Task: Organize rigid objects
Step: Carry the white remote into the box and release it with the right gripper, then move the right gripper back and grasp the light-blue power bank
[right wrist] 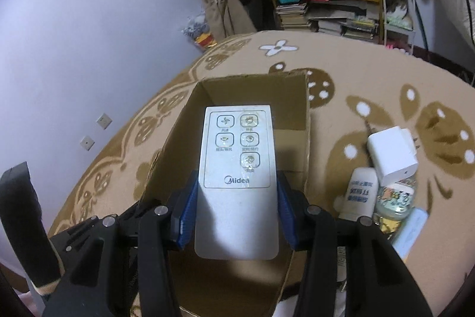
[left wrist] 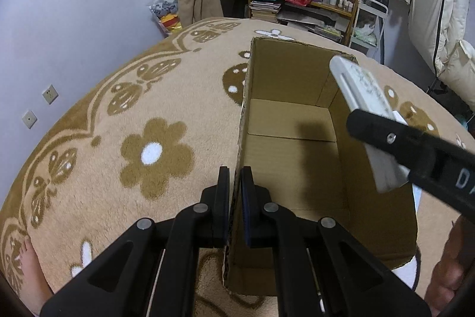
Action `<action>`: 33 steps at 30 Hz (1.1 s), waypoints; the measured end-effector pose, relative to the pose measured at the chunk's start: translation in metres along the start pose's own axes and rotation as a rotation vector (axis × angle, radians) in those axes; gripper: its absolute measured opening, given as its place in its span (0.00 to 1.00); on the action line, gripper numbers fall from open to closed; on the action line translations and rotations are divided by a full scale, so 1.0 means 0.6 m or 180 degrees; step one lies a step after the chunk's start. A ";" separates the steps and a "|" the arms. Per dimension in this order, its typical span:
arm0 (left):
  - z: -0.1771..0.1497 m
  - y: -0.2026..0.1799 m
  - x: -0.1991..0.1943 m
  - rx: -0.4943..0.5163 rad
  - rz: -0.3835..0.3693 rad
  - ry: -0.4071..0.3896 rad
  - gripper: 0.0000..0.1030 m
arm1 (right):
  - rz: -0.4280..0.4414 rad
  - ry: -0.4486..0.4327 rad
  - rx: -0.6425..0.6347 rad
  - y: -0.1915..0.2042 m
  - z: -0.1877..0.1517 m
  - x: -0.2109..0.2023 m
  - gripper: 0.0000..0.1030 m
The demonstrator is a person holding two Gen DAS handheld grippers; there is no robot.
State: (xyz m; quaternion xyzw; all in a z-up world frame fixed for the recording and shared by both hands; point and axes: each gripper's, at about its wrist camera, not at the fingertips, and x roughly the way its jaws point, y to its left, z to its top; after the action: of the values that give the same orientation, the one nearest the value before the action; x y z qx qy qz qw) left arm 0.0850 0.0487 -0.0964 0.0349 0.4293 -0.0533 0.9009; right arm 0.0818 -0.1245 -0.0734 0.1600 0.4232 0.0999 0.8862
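One remote (right wrist: 237,177), lengthwise forward, over box (right wrist: 305,121)

Remote (right wrist: 237,168) in right tool (right wrist: 236,216) above box (right wrist: 299,97)

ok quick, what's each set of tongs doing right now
Left tongs: closed on the left wall of the cardboard box.
Right tongs: closed on the white Midea remote, held over the open box.

One open brown cardboard box (right wrist: 297,97) and one white flat Midea remote control (right wrist: 237,156) are present. Beside the box lie one white square charger plug (right wrist: 392,153), one white tube (right wrist: 360,193) and one small printed jar (right wrist: 394,201).
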 end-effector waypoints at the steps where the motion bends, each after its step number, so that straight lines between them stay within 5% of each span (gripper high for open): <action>1: 0.000 0.000 0.000 0.0001 0.0002 0.0002 0.07 | 0.0000 0.0016 -0.0002 -0.001 -0.001 0.001 0.50; 20: 0.002 0.000 -0.002 0.0028 0.0002 0.0010 0.07 | -0.0067 0.0264 -0.0096 0.006 -0.011 0.017 0.51; 33: 0.002 0.009 -0.006 -0.0066 -0.0002 -0.0018 0.06 | 0.0014 -0.0028 -0.0121 0.007 0.002 -0.034 0.51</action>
State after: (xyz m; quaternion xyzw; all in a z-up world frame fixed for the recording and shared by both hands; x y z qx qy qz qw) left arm 0.0841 0.0540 -0.0926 0.0253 0.4273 -0.0492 0.9024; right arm 0.0701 -0.1273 -0.0567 0.1444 0.4170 0.1092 0.8907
